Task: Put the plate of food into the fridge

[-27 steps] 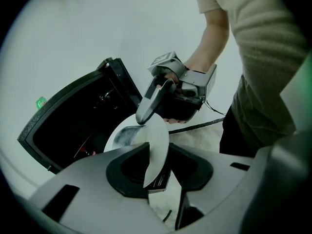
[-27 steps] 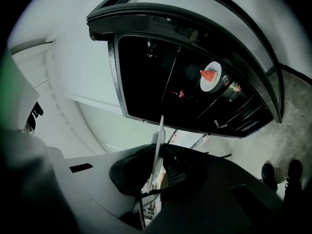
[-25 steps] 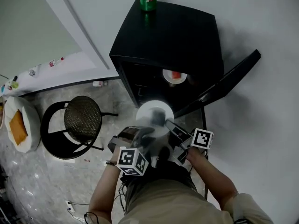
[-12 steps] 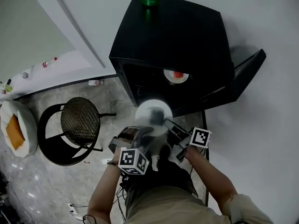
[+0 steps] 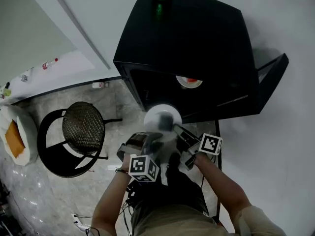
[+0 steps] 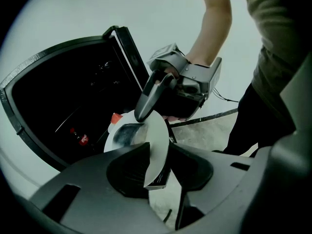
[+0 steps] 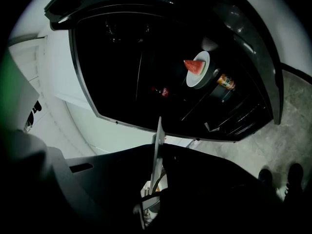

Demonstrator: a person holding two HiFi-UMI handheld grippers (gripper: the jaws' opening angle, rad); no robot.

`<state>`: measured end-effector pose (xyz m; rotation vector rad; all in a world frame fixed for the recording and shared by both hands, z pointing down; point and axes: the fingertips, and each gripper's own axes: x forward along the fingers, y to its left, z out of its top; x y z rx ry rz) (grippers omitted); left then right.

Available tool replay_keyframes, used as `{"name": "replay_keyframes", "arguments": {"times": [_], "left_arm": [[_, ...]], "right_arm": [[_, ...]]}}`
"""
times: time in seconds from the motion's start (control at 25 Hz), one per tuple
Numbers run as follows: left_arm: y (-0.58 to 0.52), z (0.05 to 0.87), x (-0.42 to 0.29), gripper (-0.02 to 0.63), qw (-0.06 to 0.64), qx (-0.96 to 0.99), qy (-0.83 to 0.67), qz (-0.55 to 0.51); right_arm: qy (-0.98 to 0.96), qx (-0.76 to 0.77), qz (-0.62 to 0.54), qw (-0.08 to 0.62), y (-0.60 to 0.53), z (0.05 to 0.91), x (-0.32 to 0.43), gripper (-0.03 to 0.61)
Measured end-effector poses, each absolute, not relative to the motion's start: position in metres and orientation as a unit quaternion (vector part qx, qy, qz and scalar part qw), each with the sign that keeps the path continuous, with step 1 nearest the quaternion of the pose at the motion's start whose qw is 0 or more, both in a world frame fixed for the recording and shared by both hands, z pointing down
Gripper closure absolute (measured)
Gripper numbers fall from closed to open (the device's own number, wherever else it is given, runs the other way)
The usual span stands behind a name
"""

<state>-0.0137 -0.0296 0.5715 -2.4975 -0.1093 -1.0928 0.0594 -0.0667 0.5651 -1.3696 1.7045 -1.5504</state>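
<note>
We hold the plate [image 5: 162,116] before the open fridge [image 5: 192,38], left tongs [image 6: 156,162] and right tongs [image 7: 157,147] clamping its rim; unequal tilt could slip it from either grip.

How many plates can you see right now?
2. One plate, held by the left gripper and right gripper, is before the open fridge; a second plate with a red slice sits inside it. More may be hidden in the dark.
</note>
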Motion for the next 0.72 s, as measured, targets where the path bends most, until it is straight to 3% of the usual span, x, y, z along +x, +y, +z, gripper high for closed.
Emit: {"name": "replay_keyframes", "arguments": {"times": [0.72], "left_arm": [[-0.041,0.625,0.0,0.499,0.209,-0.889,-0.04,-0.405]], "right_arm": [[0.614,-0.5,-0.57,0.22,-0.078,0.619,0.074,0.531]]}}
